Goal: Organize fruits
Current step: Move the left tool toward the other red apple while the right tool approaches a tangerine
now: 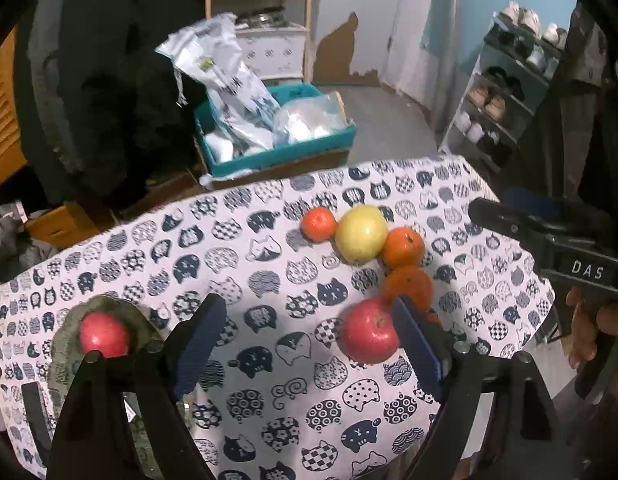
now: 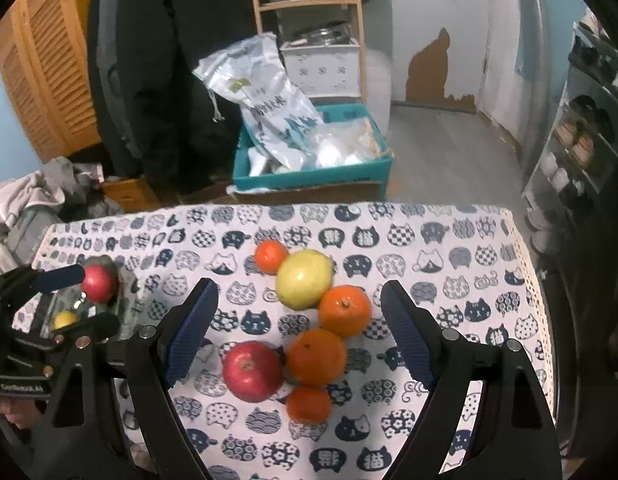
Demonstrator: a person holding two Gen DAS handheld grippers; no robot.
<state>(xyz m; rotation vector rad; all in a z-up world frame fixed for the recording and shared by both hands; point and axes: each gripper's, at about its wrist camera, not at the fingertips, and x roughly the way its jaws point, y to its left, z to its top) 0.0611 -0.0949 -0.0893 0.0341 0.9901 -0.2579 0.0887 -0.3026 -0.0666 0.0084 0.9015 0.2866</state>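
Both tools gape, gripping nothing. Left tool (image 1: 309, 344) hangs beside the red apple (image 1: 369, 330); right tool (image 2: 299, 332) frames the fruit cluster (image 2: 333, 312) on the tabletop (image 2: 449, 248).

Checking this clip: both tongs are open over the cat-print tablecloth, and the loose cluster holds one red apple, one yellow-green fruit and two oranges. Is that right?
Not quite. The cluster holds four oranges, not two: the right wrist view shows them around the yellow-green fruit and the red apple. The rest stands: the left tongs and right tongs are open over the cat-print tablecloth.
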